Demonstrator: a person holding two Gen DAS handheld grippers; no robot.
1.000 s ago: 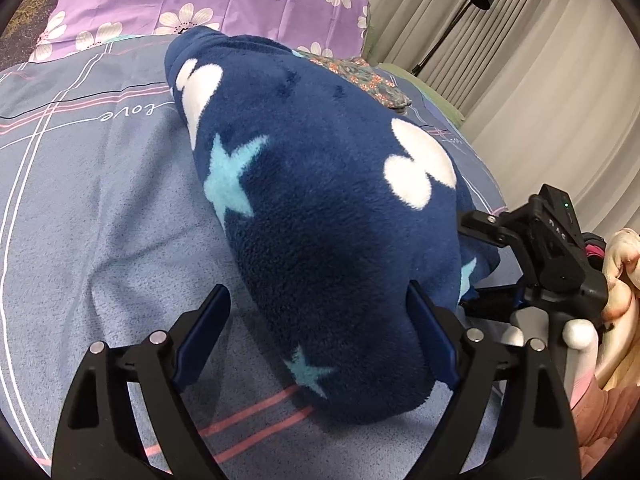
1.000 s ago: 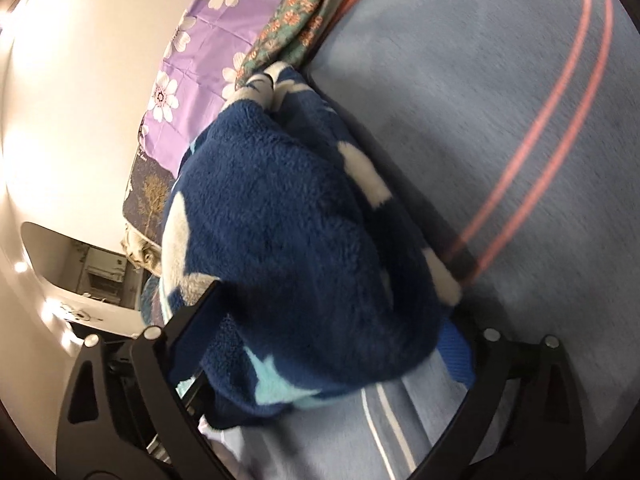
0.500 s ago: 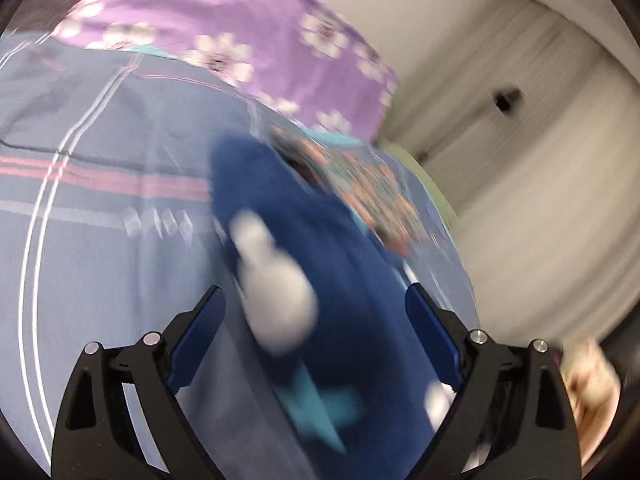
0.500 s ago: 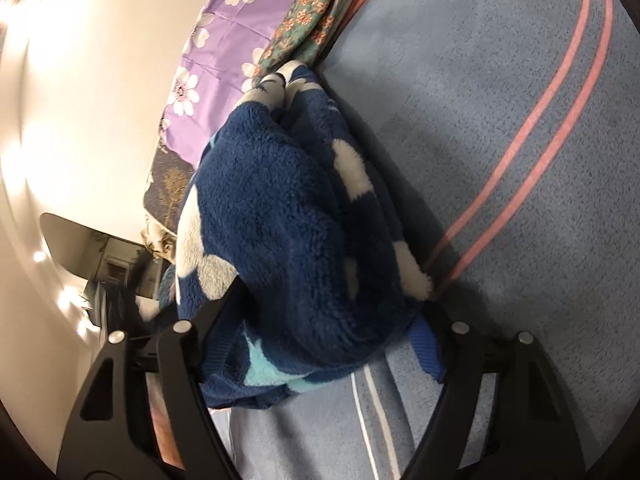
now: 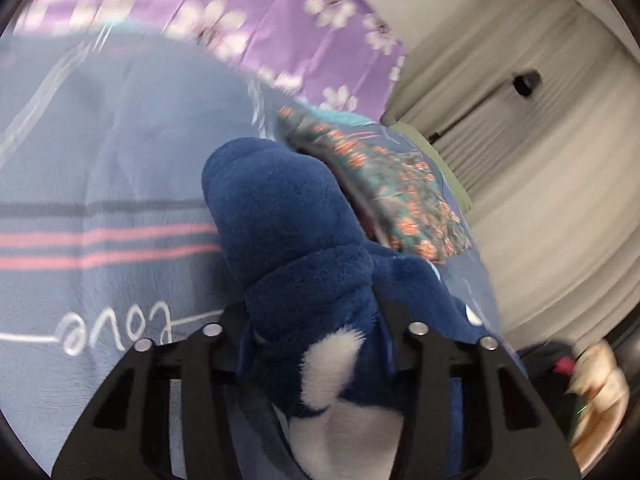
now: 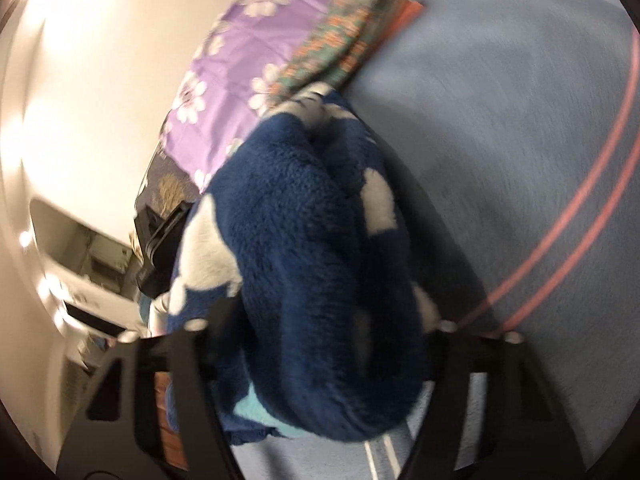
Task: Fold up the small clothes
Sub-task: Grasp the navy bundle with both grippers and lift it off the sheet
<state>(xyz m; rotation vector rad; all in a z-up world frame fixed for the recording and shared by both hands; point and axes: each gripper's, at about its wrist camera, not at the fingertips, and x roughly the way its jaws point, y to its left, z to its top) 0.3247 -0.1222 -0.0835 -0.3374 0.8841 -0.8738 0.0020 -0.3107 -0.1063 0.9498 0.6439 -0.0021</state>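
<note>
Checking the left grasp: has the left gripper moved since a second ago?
Yes. The left gripper advanced toward the purple floral pillow, passing the pink stripes, and its jaws closed on the navy fleece garment.

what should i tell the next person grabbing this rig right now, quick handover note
Left gripper: shut on the navy fleece garment, pinching a bunched end.
Right gripper: fingers close around the same garment's other end; appears shut on it.
The garment is bundled between both grippers above the blue-grey bedspread. A folded floral piece lies beyond it, by the purple flowered pillow.
Done: garment gathered into a thick roll.
Left: set it down, neaten, release; probably beside the floral piece.
</note>
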